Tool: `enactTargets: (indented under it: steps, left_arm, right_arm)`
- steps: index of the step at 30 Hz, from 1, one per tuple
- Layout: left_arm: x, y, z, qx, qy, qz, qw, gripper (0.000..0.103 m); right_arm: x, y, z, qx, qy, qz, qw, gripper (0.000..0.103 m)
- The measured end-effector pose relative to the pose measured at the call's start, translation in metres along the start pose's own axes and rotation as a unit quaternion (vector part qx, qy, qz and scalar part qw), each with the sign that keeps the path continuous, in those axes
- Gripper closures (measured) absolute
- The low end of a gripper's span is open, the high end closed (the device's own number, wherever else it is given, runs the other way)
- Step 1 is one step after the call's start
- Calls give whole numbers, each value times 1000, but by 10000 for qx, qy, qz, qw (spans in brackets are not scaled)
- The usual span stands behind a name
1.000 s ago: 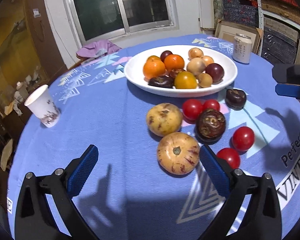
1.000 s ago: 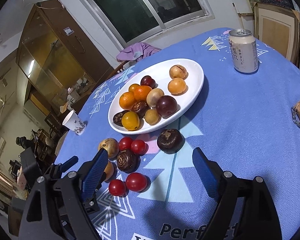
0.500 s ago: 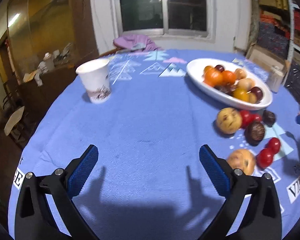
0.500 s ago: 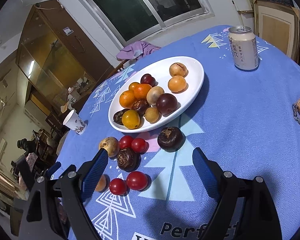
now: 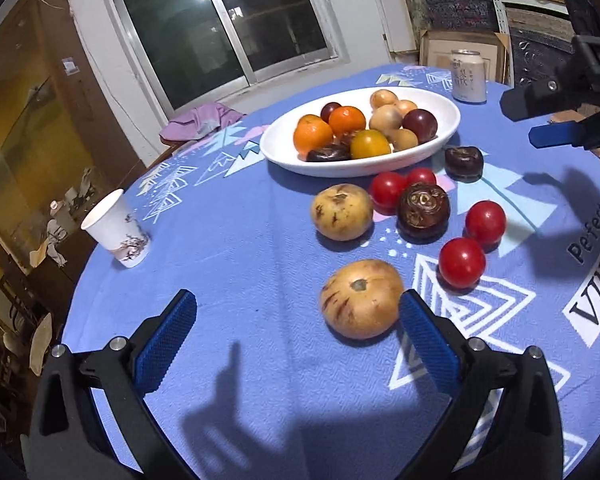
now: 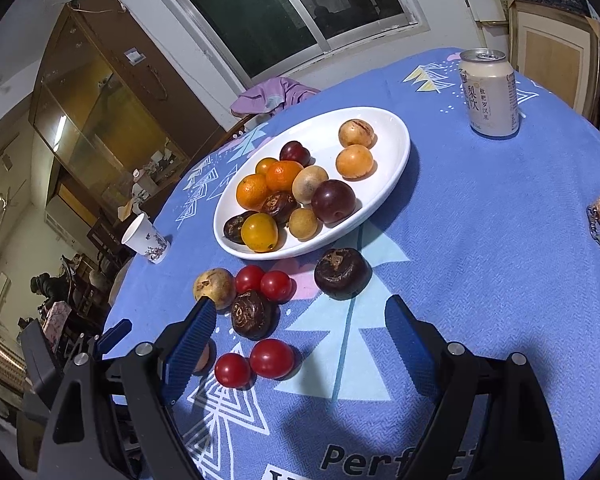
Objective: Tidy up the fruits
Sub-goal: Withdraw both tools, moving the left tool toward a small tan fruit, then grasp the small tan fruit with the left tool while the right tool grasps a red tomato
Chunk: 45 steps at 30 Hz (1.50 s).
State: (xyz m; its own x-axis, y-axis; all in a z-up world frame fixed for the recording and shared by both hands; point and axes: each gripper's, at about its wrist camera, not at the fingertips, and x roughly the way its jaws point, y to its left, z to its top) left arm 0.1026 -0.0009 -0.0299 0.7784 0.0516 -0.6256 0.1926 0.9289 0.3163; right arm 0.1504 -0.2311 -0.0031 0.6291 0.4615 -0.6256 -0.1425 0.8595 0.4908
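Loose fruit lies on the blue tablecloth (image 5: 228, 248) in front of the white oval dish (image 5: 440, 128). Nearest the left tongs: one mottled yellow fruit (image 5: 362, 298), resting on the cloth just ahead of the right-side pad, not touched. Behind it a second yellow fruit (image 5: 341, 211). Four red tomatoes in two pairs: one pair (image 5: 388, 192) close to the dish, one pair (image 5: 462, 262) nearer the tongs. Two dark brown fruits, one (image 5: 423, 210) among the tomatoes, one (image 5: 463, 163) just beside the dish rim.

Dish contents: two oranges (image 6: 268, 184), a yellow-orange tomato (image 6: 259, 232), two dark purple plums (image 6: 333, 201), several tan round fruits, two dark brown ones. Piled toward one end; far end holds two tan fruits.

Left gripper (image 5: 298, 338): jaws wide apart, nothing between the pads. Right gripper (image 6: 300, 340): jaws wide apart, empty, above the cloth with the nearer tomato pair and a brown fruit ahead of it.

Paper cup (image 5: 114, 226) stands upright well apart at the table edge. Drink can (image 6: 490, 94) upright beyond the dish.
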Motion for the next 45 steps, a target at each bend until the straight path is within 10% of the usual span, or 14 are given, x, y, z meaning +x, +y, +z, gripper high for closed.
enactTargets:
  steps: [9, 16, 20, 36, 40, 45]
  left_arm:
    - [10, 7, 5, -153, 69, -98, 9998, 4]
    - [4, 62, -1, -781, -20, 1142, 9904, 4]
    - [9, 89, -6, -1446, 152, 714, 9868, 4]
    - [7, 50, -2, -923, -56, -296, 9953, 5]
    - [16, 48, 0, -988, 100, -702, 9926, 41]
    - [24, 47, 1, -1084, 151, -908, 9898, 49]
  right_arm:
    - [2, 1, -1, -29, 54, -30, 10000, 16]
    - [0, 1, 0, 10, 20, 16, 10000, 16]
    - [-1, 2, -1, -8, 10, 44, 10000, 16]
    - [-6, 7, -1, -207, -92, 135, 9997, 16]
    - [-5, 8, -2, -241, -73, 136, 9996, 16]
    - [-3, 16, -5, -443, -48, 132, 9989, 16]
